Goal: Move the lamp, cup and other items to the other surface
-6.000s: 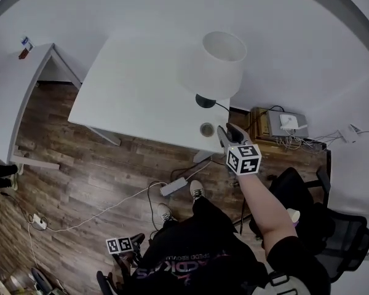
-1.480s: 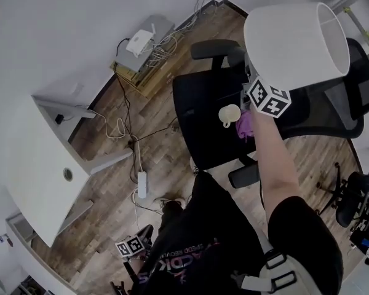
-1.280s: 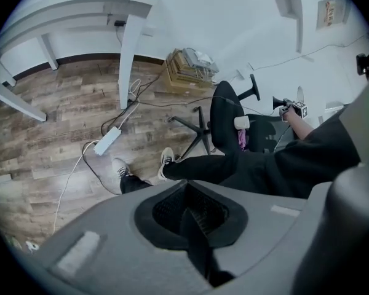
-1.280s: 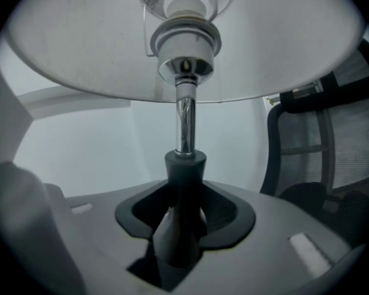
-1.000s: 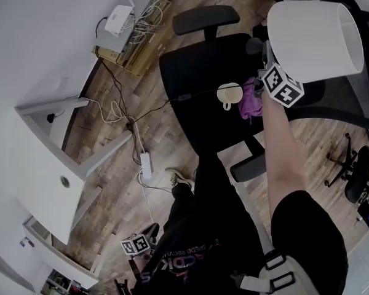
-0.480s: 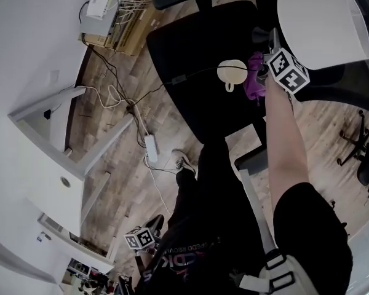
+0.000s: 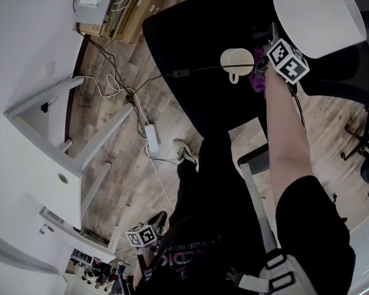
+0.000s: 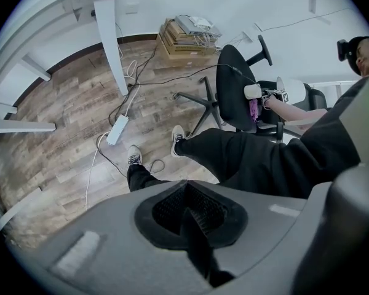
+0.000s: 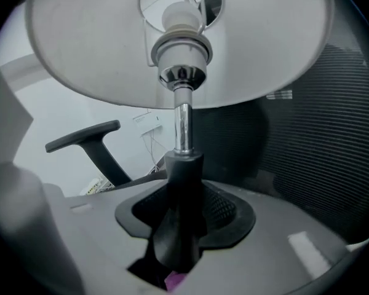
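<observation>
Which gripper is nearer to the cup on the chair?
Right. The right gripper, holding the lamp, is just beside the cup; the left gripper is far off by the person's leg.

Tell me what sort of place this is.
Most likely an office: a black swivel chair, a white desk, and a power strip on the wood floor.

I grip the white-shaded lamp [image 7: 317,14] upright by its dark stem, near the cream cup [image 7: 237,59] on the chair seat [image 7: 184,35].
</observation>
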A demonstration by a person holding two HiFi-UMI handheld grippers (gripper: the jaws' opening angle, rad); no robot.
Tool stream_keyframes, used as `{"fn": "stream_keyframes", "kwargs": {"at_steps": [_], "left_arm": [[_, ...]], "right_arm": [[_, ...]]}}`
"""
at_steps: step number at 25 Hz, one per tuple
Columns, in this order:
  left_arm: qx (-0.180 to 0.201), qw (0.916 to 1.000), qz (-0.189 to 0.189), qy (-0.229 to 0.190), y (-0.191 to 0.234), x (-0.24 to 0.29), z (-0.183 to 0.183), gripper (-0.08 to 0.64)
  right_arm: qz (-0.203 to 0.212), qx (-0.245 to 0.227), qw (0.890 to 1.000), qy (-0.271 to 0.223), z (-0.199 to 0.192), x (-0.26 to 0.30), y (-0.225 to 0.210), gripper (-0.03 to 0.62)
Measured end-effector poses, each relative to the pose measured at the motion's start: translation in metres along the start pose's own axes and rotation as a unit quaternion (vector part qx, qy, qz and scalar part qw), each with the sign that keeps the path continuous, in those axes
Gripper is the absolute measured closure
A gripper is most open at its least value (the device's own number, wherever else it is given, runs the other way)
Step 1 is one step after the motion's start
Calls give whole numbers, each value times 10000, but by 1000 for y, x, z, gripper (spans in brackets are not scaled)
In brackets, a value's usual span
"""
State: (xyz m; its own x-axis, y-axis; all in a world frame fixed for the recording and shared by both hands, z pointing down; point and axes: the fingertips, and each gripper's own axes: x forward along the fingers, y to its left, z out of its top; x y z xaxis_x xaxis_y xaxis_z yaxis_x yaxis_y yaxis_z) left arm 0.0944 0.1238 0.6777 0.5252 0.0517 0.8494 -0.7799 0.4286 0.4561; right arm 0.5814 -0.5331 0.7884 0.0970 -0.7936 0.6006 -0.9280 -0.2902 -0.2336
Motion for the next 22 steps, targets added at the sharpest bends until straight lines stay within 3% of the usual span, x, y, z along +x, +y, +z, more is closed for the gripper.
{"fn": "stream_keyframes", "kwargs": {"at_steps": [4,11,18,22], "left_arm": [[34,10000,-38,52,-6,7,-5,561],[48,9999,-127,-64,-18,12,-3,560],[63,9997,-242,-79,-20,15,-17,561],[93,9988,-356,-316,-19,18,-11,560]], "right_arm": [[90,-228,9996,164,-13,6,-4,434],[351,-54,9992,178,-19,7,-7,427],[100,-57,9961,869,-52,-15,-20,370],[-210,-216,9898,1392,-64,-44,-41,398]]}}
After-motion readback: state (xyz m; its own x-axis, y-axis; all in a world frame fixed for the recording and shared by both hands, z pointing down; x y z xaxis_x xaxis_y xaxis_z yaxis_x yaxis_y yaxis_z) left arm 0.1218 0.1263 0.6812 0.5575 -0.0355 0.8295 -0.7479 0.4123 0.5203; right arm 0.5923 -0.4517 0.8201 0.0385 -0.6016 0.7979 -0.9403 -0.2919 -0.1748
